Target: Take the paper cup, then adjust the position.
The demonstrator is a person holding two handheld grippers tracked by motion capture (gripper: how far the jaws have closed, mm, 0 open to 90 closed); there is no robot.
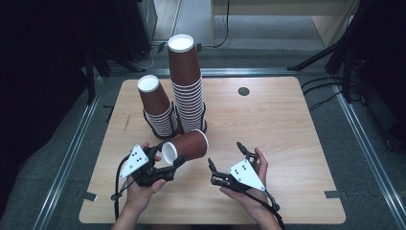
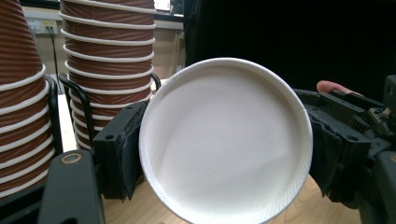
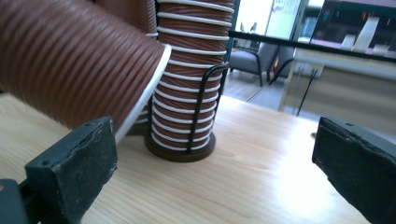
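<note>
near the stacks, left gripper [image 1: 168,163] clamps cup [image 1: 187,146] (sideways), right gripper [image 1: 225,160] open

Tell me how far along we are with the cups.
Done: two stacks of upside-down cups already stand in wire holders at the back of the table. In hand: the left gripper is shut on one loose cup, held on its side. Left: that cup isn't on either stack yet; the right gripper is open, holding nothing.

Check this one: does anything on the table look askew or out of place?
Yes. The shorter cup stack leans left in its wire holder, while the taller cup stack beside it stands nearly straight. The left claw holds a single cup on its side. Nothing spilled.
</note>
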